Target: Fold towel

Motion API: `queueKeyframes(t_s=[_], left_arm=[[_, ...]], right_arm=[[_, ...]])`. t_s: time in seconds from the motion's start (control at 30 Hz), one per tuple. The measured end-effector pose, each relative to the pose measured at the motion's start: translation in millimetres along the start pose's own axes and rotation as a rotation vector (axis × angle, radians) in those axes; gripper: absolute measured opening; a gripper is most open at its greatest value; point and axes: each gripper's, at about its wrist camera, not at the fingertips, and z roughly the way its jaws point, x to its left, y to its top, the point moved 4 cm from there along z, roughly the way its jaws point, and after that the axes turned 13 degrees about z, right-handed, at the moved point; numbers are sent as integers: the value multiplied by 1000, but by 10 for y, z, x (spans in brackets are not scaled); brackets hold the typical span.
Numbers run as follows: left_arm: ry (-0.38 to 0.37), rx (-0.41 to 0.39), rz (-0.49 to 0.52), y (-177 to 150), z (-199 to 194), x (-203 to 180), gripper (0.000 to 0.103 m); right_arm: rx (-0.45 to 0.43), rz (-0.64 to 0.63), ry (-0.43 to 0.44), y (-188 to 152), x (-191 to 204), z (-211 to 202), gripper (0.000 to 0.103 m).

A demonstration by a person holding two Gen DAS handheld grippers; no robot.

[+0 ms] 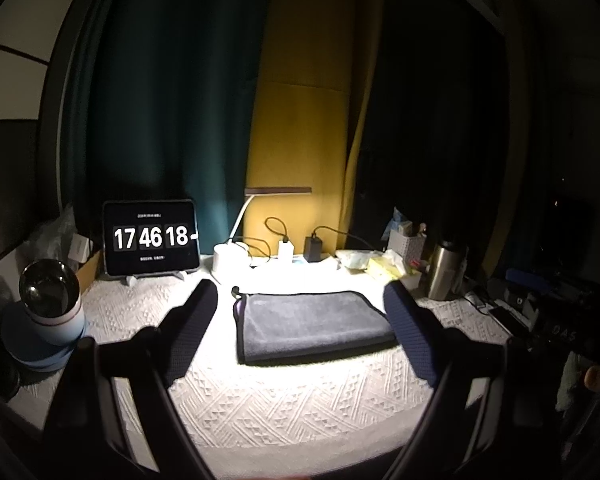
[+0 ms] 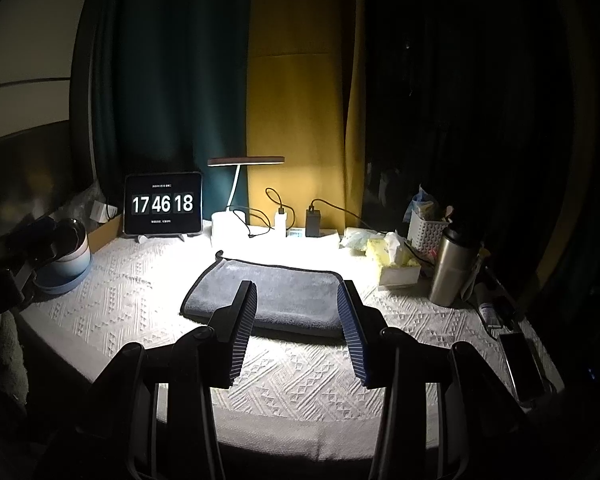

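Both claws (image 1: 300, 300) (image 2: 296, 292) hover spread above folded towel (image 1: 312, 326).

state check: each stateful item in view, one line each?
towel: folded, flat on the table cloth, not gripped
left gripper: open, empty
right gripper: open, empty
desk lamp: on
tablet clock: on, reads 17 46 18
steel bottle: upright, lid on
phone: screen dark
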Motion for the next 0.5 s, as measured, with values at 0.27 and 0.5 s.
queueKeyframes(t_s=[0.27,0.5], left_arm=[[-1,2,-2,9,5,5,86],[-7,9,-2,6,36,-1,86]], right_arm=[[-3,5,1,-2,-26,-13,45],[-1,10,4,-10,-40,-10,45]])
